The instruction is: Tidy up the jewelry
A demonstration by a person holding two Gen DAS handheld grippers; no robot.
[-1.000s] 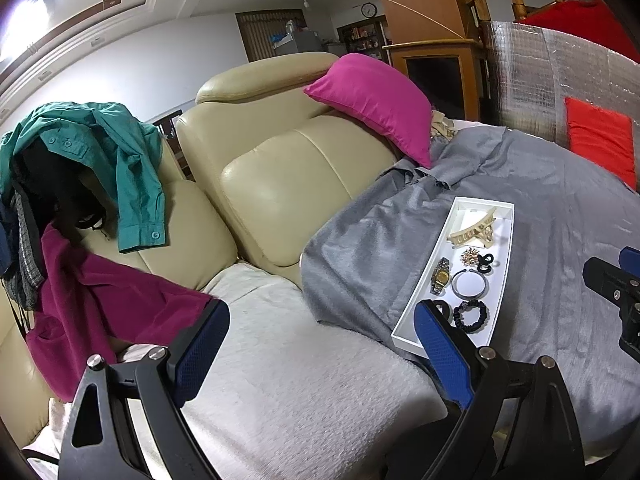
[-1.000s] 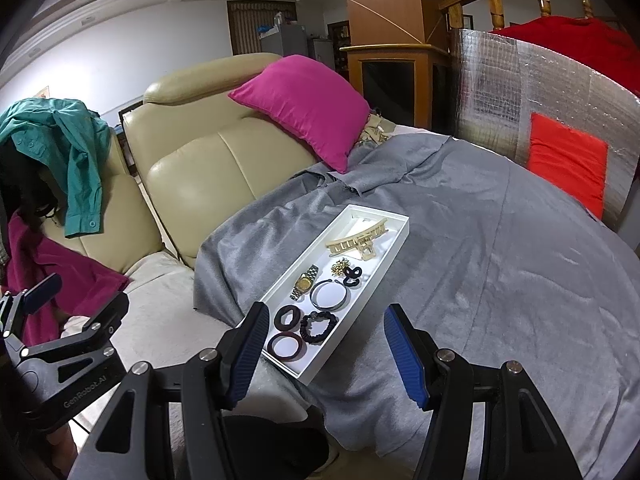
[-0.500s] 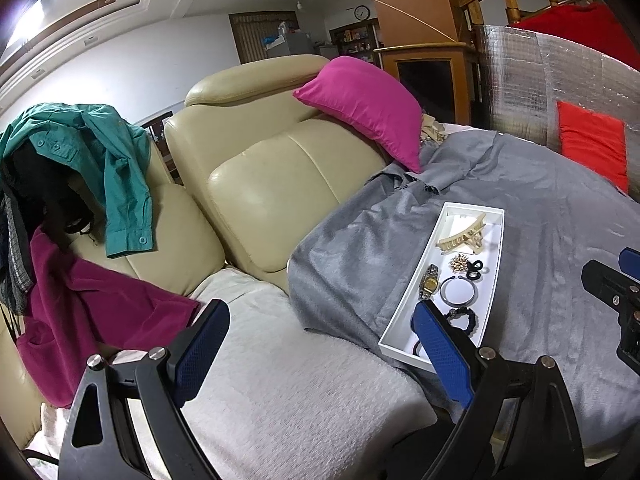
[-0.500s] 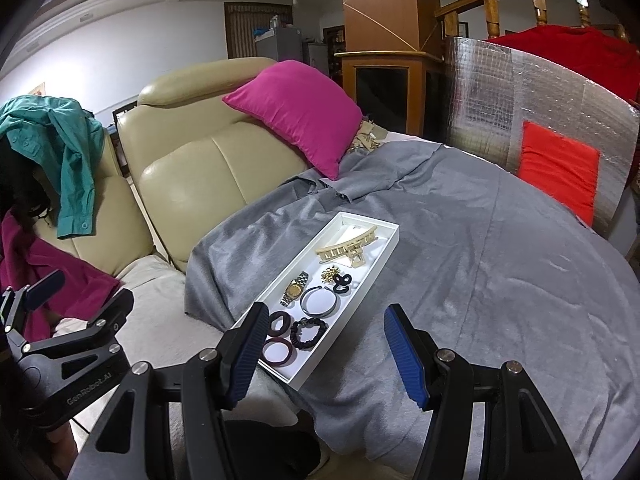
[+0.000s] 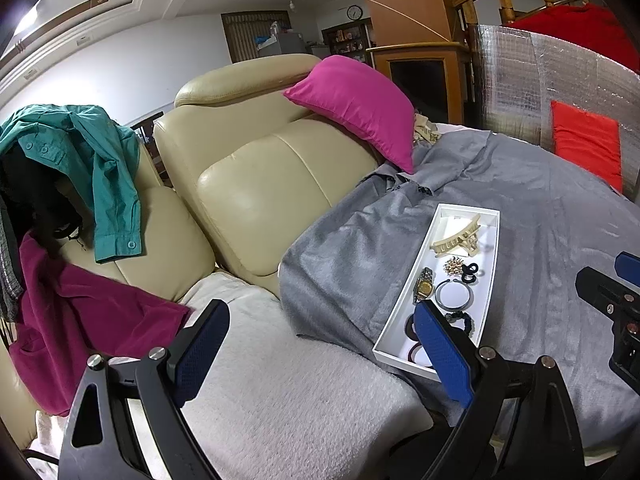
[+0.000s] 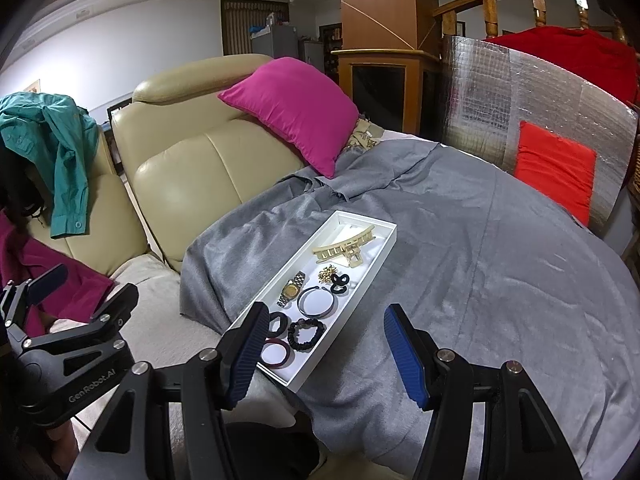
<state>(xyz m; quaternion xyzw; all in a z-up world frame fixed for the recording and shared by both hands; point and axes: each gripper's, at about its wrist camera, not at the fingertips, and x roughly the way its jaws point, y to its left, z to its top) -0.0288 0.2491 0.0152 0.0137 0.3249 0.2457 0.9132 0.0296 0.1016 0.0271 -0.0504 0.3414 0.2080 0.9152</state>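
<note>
One white tray (image 6: 386, 240) is holding: one hair claw (image 6: 344, 249), one watch (image 6: 292, 289), one brooch (image 6: 327, 273), one open bangle (image 6: 316, 301), one beaded bracelet (image 6: 306, 333).

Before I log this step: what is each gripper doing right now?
Left gripper: open, holding nothing.
Right gripper: open, holding nothing, above the near end of the white tray.

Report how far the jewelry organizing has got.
Done: the hair claw, watch, bangle and beaded bracelet already lie in the white tray on the grey cloth. In hand: nothing; the left gripper and right gripper are open and empty. Left: no loose jewelry shows outside the tray.
</note>
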